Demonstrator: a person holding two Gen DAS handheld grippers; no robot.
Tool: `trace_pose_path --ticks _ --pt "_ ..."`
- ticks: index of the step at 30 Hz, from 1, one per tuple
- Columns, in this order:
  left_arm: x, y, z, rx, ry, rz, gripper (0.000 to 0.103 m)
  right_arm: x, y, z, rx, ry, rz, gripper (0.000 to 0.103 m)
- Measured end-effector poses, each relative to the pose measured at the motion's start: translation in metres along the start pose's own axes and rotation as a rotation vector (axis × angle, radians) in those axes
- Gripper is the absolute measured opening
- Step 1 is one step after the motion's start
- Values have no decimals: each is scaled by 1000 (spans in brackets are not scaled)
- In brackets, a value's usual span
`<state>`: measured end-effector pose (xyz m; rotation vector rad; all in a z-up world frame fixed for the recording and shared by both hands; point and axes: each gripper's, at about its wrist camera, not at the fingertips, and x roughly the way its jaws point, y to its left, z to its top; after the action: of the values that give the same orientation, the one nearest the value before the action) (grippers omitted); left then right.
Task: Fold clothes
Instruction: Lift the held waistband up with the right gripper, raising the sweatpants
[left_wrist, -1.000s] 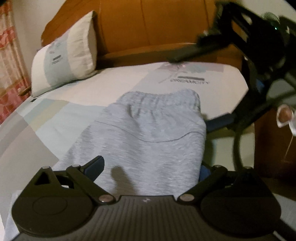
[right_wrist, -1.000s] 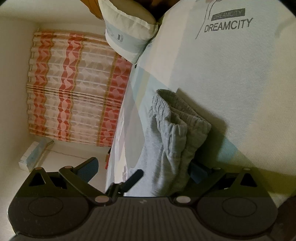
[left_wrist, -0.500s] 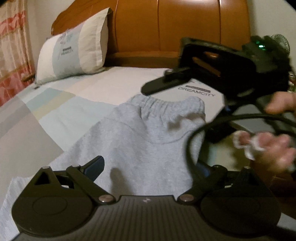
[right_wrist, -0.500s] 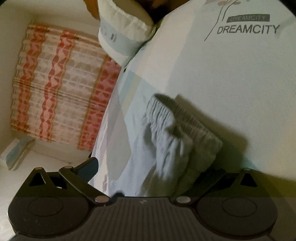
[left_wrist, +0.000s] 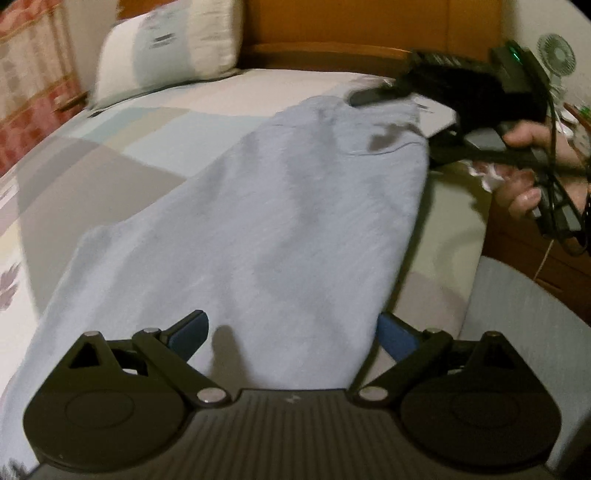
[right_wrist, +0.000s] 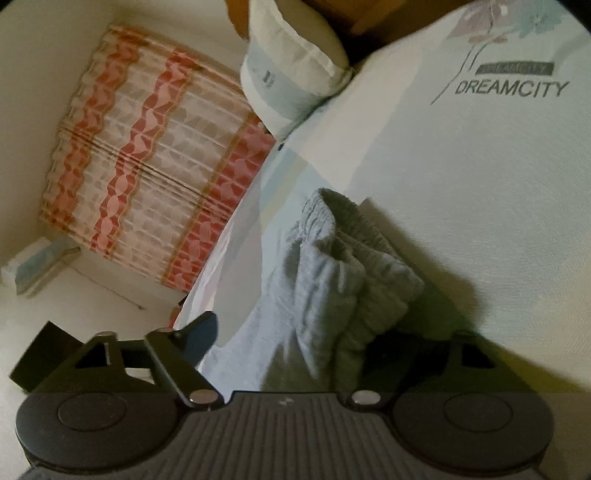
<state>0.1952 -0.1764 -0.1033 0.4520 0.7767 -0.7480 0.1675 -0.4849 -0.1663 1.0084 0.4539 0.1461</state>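
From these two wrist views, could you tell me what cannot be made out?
- Trouser legs' ends of the grey sweatpants: left wrist view, cut off behind the left gripper.
- Right gripper: its right finger lost in shadow, so pad contact with the waistband is unclear.

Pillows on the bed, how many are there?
1. A white pillow with a pale blue band leans against the brown wooden headboard at the bed's far corner, near the curtain. Others may lie out of view.
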Motion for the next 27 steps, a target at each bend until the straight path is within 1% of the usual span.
trace_pose_path --ticks 1,3,5,6,9,10,11,12,13,14,15,20,27 --pt "-5 5 -4 -16 -2 4 98 1 1 -1 1 -9 -9 82" --pt "-9 13 -8 -45 3 11 98 10 6 3 4 -3 -57 84" --pt "-12 20 -10 -69 7 26 97 22 13 6 -20 17 -90 93" --pt "-13 22 -10 -79 9 38 97 27 16 5 -47 21 -105 92" --pt "-24 30 -8 -99 -20 54 97 30 18 0 -108 5 -141 82" --pt "-28 31 -7 -105 -32 57 97 27 15 -1 -116 -4 -144 72" --pt "-32 34 -7 -109 -41 62 97 24 10 -1 -108 -15 -149 57" --pt "-35 36 -7 -110 -45 70 97 22 4 1 -89 -19 -151 48" --pt "-37 39 -8 -111 -47 79 97 20 -4 3 -62 -18 -145 25" --pt "-39 41 -8 -108 -50 90 97 18 -12 5 -35 -18 -140 22" --pt "-41 43 -8 -104 -53 102 97 17 -17 7 -16 -16 -139 22" --pt "-54 52 -12 -87 -33 131 97 22 -9 12 -2 7 -170 26" --pt "-83 66 -27 -86 5 159 97 19 20 12 -79 6 -190 26"
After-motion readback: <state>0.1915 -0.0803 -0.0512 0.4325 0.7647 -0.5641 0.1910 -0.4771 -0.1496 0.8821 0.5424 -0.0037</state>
